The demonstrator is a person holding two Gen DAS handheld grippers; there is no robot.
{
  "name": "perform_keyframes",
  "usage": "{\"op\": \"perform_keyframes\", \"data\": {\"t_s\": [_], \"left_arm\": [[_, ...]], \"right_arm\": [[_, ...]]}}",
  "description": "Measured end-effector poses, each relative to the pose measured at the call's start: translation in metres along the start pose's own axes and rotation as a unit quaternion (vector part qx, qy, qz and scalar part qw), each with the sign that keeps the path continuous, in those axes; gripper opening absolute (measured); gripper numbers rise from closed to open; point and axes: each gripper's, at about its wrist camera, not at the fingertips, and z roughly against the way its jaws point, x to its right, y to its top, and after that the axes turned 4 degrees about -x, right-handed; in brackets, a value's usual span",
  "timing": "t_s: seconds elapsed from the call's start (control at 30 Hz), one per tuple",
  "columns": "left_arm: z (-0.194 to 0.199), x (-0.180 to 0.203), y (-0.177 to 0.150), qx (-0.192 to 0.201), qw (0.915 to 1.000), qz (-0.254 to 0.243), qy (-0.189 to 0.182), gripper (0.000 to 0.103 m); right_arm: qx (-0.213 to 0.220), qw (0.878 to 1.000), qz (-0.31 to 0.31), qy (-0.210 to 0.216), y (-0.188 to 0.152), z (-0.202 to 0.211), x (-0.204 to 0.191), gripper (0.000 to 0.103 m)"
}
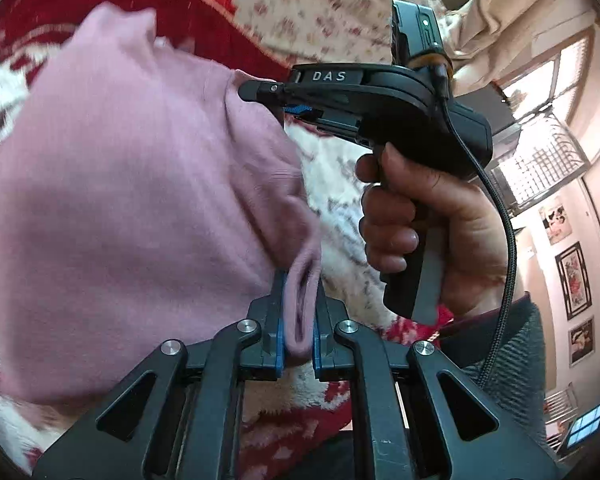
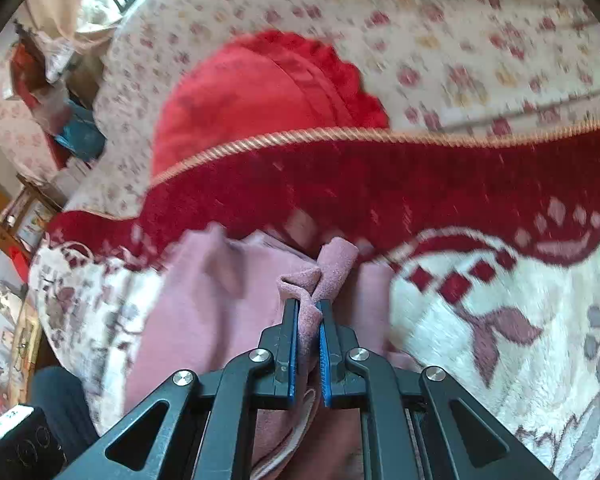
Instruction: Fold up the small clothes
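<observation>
So the small pink knit garment [image 1: 132, 168] was up off the bed, stretched between the two grippers. The left gripper [image 1: 299, 312] had its blue-padded jaws clamped down on a rolled hem of that pink garment, fabric bunched right between the pads. The right gripper [image 2: 309, 322] was doing the same, jaws pinched tight on a twisted fold of the garment, with a little tuft of pink sticking out past the tips.

From the left wrist view you could see the right gripper side-on just beside the garment, a hand [image 1: 416, 216] wrapped round its black handle, a braided black cable [image 1: 500, 240] looping down past the wrist and a grey ribbed sleeve [image 1: 516, 344] below it.

Under the garment was a plush red and white patterned blanket [image 2: 480, 320] with a gold corded edge. Beyond the garment sat a bright red scalloped cushion [image 2: 252, 96], and past that a cream floral bedsheet [image 2: 440, 32]. The rest of the garment seemed to hang loose below the right jaws, though blur made it hard to be sure.
</observation>
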Motion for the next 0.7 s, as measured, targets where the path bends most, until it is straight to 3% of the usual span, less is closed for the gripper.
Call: {"op": "perform_keyframes", "data": {"t_s": [0.1, 0.17, 0.3, 0.37, 0.5, 0.6, 0.67, 0.7], "left_arm": [[-0.008, 0.004, -0.002, -0.010, 0.9999, -0.007, 0.000, 0.027], [-0.005, 0.010, -0.009, -0.018, 0.9995, -0.027, -0.005, 0.030], [0.014, 0.014, -0.025, -0.051, 0.9966, -0.062, -0.021, 0.030], [0.044, 0.009, -0.023, -0.019, 0.9960, -0.087, -0.001, 0.030], [0.087, -0.020, -0.004, 0.061, 0.9912, -0.086, 0.080, 0.030], [0.075, -0.046, 0.004, 0.050, 0.9919, -0.061, 0.100, 0.030], [0.063, -0.058, -0.004, 0.038, 0.9938, -0.046, 0.094, 0.030], [0.063, -0.055, -0.007, 0.046, 0.9928, -0.057, 0.094, 0.030]], "right_arm": [[-0.011, 1.000, -0.008, -0.025, -0.010, -0.010, 0.013, 0.011], [-0.010, 0.999, -0.028, -0.037, -0.013, -0.007, 0.020, 0.023], [0.020, 0.995, -0.065, -0.074, -0.022, 0.020, 0.027, 0.025], [0.054, 0.994, -0.060, -0.077, -0.034, 0.044, 0.016, 0.025], [0.105, 0.993, 0.062, -0.004, -0.065, 0.083, -0.048, 0.025], [0.111, 0.983, 0.140, 0.031, -0.084, 0.083, -0.099, 0.025], [0.077, 0.984, 0.159, 0.016, -0.088, 0.057, -0.111, 0.025], [0.048, 0.986, 0.157, -0.018, -0.090, 0.041, -0.108, 0.025]]}}
